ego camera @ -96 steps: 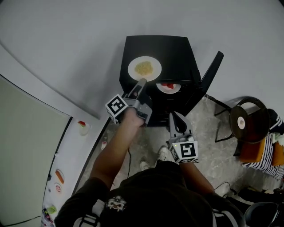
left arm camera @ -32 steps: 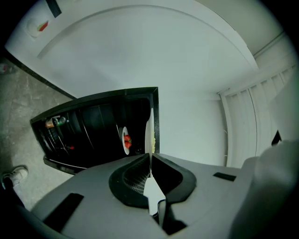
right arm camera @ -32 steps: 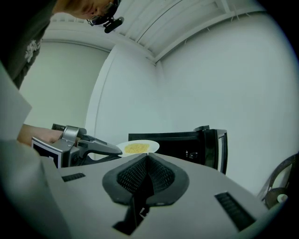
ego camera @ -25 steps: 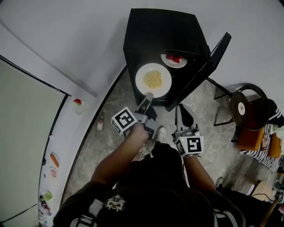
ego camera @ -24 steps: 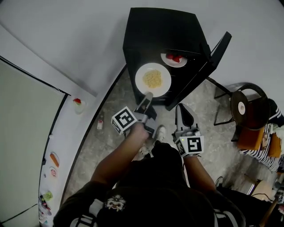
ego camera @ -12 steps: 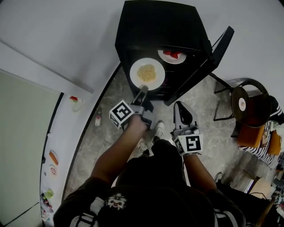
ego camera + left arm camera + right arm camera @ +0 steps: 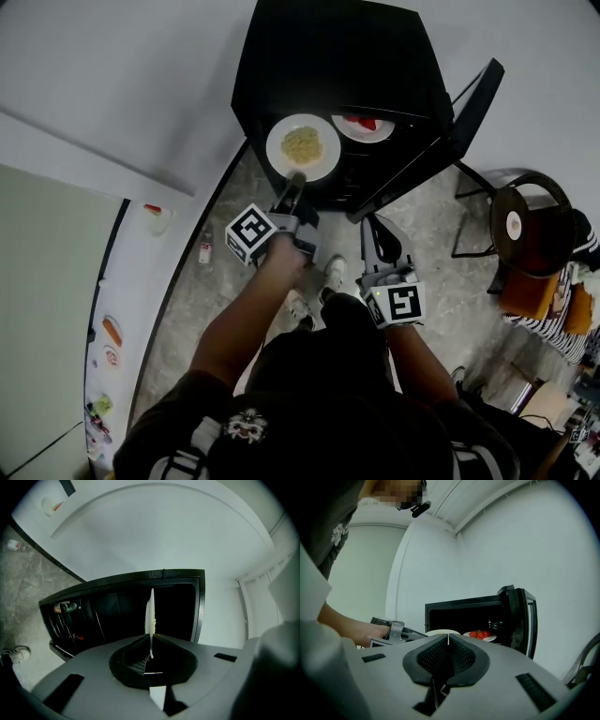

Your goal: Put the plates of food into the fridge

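Observation:
A small black fridge [image 7: 328, 56] stands on the floor with its door [image 7: 473, 94] swung open to the right. My left gripper [image 7: 293, 178] is shut on the near rim of a white plate of yellow food [image 7: 302, 146], held level at the fridge's open front. In the left gripper view that plate [image 7: 150, 616] shows edge-on between the jaws. A second white plate with red food [image 7: 361, 126] rests on a shelf inside; it shows as the red-food plate [image 7: 482, 635] in the right gripper view. My right gripper [image 7: 372, 230] is shut and empty, back from the fridge.
A chair [image 7: 525, 234] with a striped cloth stands at the right. A small bottle [image 7: 205, 251] lies on the stone floor by the left wall. The person's shoes [image 7: 333, 274] are just below the fridge front. The door shelf holds items [image 7: 65, 607].
The left gripper has carried the yellow-food plate forward and slightly left, up to the fridge opening. The right gripper has followed a little closer, still shut.

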